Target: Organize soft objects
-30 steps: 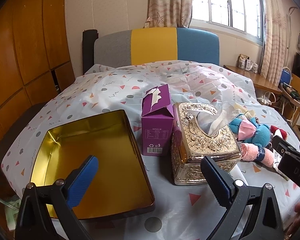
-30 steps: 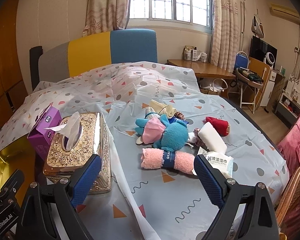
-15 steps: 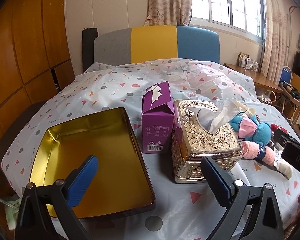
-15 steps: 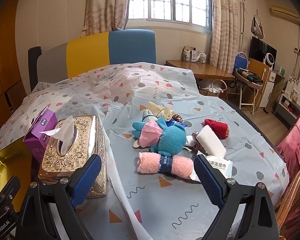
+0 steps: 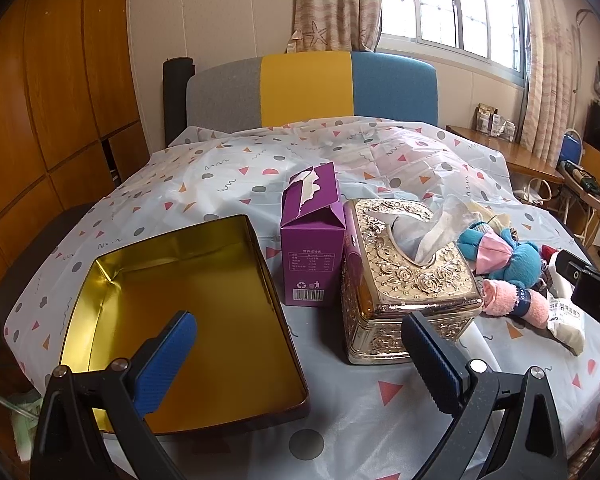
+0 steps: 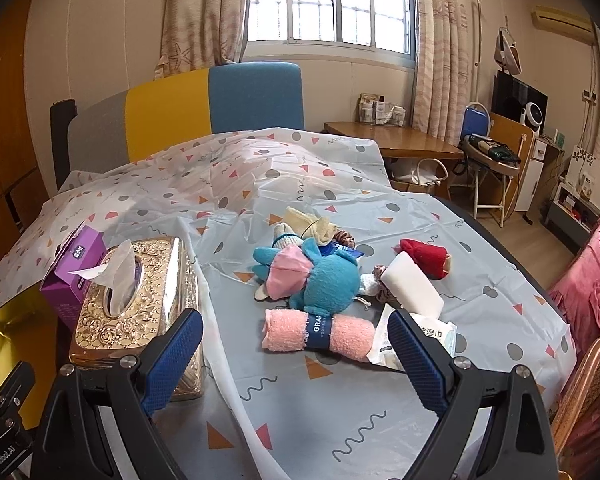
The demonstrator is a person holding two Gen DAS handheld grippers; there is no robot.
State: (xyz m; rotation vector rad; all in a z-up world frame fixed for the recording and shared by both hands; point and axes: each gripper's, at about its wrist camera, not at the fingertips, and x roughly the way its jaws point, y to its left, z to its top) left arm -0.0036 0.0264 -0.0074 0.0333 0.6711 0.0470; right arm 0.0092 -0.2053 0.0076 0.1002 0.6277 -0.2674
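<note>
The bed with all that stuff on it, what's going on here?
A person holds both grippers open and empty above the bed. The left gripper faces the empty gold tin. The right gripper points at the pile of soft things: a rolled pink towel and a blue plush toy. Nothing is packed yet.

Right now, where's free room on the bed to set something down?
Free: the gold tray is empty; bare sheet in front of the pink towel; the far sheet toward the headboard. Crowded: the pile around the blue plush, and the purple box tight against the tissue box.
</note>
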